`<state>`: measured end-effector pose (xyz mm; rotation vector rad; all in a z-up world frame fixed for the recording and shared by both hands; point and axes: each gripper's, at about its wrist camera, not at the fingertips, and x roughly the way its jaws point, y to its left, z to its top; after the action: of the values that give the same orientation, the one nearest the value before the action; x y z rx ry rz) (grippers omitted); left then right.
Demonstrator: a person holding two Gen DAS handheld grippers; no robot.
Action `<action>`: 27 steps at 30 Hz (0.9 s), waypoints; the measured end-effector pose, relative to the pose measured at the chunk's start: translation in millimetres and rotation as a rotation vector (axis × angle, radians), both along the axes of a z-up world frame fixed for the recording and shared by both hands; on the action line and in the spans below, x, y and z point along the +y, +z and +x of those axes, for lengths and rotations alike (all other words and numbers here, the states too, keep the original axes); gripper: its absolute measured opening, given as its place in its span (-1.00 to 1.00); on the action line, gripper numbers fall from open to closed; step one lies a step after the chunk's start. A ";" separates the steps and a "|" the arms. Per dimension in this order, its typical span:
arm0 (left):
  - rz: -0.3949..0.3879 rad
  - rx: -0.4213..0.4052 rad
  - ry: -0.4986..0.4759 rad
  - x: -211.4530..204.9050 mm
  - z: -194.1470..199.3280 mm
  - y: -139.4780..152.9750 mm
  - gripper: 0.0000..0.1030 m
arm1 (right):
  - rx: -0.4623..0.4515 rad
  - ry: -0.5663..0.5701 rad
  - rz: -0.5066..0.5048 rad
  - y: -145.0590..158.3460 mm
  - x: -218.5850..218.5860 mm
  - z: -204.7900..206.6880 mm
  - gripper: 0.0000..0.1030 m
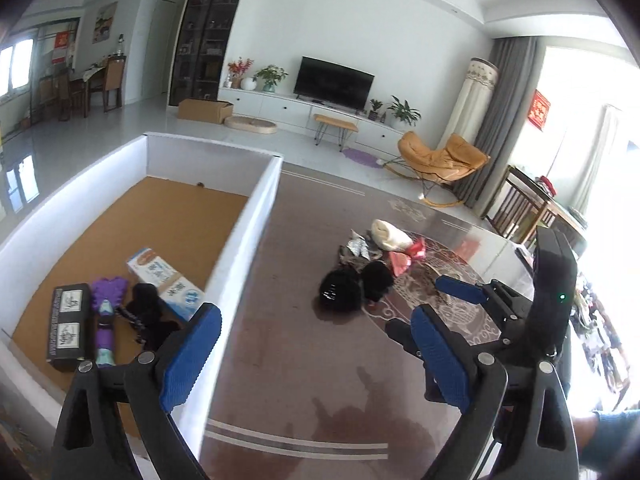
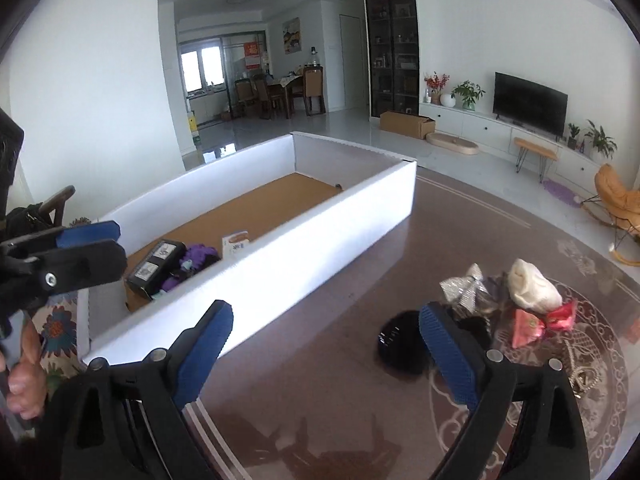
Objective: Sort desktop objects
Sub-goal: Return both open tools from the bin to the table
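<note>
we hold both claws above the glossy brown worktop [image 1: 288,320], each tilted down and forward. our left claw [image 1: 316,356] is released, its blue pads wide apart with nothing between them, hovering over the right wall of the white box [image 1: 240,256]. our right claw [image 2: 326,354] is likewise spread and empty, hovering near the pile of loose things. in the left wrist view it [image 1: 436,304] shows from the side, just right of the left one.

inside the box, at its near end, lie a black carton [image 1: 68,326], a purple toy [image 1: 107,320], a dark fuzzy item [image 1: 150,308] and a blue-and-white carton [image 1: 166,280], packed close together.

on the worktop, well apart from the box, sit a black round object [image 2: 400,342], a silver bow [image 2: 466,288], a white rolled cloth [image 2: 530,286] and red-pink snack packets [image 2: 540,322], clustered and touching.
</note>
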<state>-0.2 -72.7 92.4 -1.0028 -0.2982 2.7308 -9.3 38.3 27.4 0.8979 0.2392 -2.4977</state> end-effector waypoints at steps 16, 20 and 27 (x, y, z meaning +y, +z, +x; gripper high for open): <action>-0.261 -0.144 -0.089 129.5 -23.7 -113.1 0.87 | -0.228 -0.423 0.085 -90.1 189.0 39.3 0.84; -0.256 -0.180 -0.050 123.4 -30.8 -121.5 0.87 | -0.249 -0.449 0.072 -91.0 188.7 37.0 0.99; -0.303 -0.228 -0.034 126.4 -35.6 -132.7 0.86 | -0.249 -0.451 0.074 -90.7 185.6 35.8 1.00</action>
<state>-35.8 53.7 -40.3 -1.3866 0.1019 2.6845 26.5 223.9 -63.3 1.4136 0.0486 -2.7518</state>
